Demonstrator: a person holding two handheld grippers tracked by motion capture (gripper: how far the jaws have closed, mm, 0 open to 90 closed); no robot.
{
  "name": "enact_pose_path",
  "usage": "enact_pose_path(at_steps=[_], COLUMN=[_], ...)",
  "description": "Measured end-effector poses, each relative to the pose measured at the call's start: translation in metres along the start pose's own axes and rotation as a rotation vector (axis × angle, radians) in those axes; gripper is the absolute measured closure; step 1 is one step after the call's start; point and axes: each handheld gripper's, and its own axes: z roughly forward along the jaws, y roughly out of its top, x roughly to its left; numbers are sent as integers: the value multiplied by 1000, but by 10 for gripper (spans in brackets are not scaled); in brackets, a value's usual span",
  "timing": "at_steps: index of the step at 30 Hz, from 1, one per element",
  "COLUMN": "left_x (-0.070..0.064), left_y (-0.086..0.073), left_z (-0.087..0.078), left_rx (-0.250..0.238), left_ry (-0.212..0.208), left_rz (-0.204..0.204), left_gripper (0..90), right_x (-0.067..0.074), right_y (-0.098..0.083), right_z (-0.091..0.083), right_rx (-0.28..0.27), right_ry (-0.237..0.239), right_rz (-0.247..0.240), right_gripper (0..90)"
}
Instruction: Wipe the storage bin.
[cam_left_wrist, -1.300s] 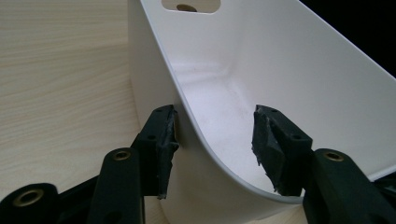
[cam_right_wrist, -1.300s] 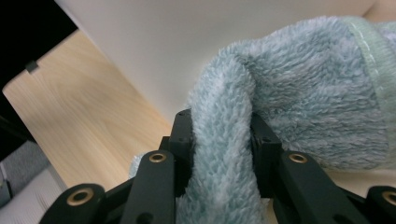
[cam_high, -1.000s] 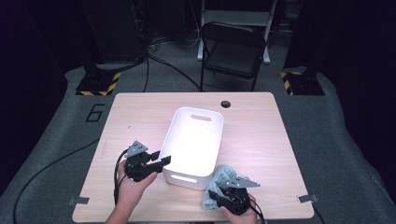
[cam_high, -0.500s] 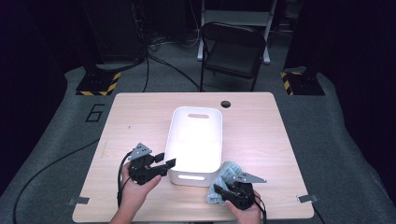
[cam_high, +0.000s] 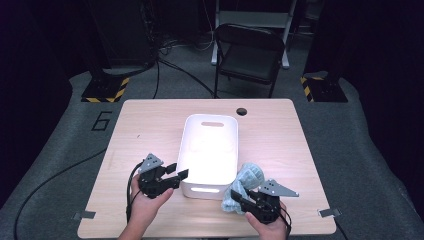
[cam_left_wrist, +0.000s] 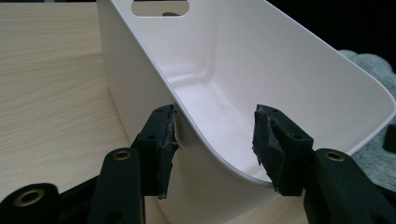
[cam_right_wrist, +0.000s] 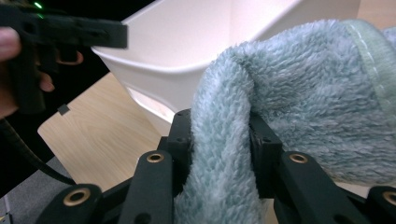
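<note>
A white plastic bin (cam_high: 186, 145) stands mid-table with its handle slot at the far end. My left gripper (cam_high: 181, 171) straddles the wall of the bin (cam_left_wrist: 280, 56) at its near left corner. One pad (cam_left_wrist: 166, 140) lies against the outside and the other stands apart inside. Its jaws (cam_left_wrist: 215, 135) have just been closing a little and are still open. My right gripper (cam_high: 237, 197) is shut on a fluffy pale blue towel (cam_high: 247, 177), held off the table beside the bin's near right corner. The towel (cam_right_wrist: 303, 93) bulges between the pads of that gripper (cam_right_wrist: 219, 140).
The wooden table (cam_high: 145, 130) has a round cable hole (cam_high: 242, 111) at its far edge and tape tabs (cam_high: 82, 215) at the near corners. A black folding chair (cam_high: 247, 55) stands behind the table. Cables run over the grey floor at left.
My right gripper has risen with the towel, which now hangs higher against the bin's near right corner. The left gripper has stayed at the bin's near left corner.
</note>
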Motion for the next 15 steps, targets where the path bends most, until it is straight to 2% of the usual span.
enact_pose_path(at_steps=[4, 8, 15], left_x=[1, 0, -1], left_y=[0, -1, -1], left_z=[1, 1, 1], left_rx=[-1, -5, -4], left_ry=[-4, -3, 0], left_rz=[-1, 9, 16], left_gripper=[491, 503, 510], right_x=[1, -2, -6], right_y=[7, 4, -3], right_z=[-4, -2, 5], right_rx=[-14, -5, 27], right_ry=[9, 21, 12], right_rz=[-24, -10, -4], right_gripper=[667, 668, 669])
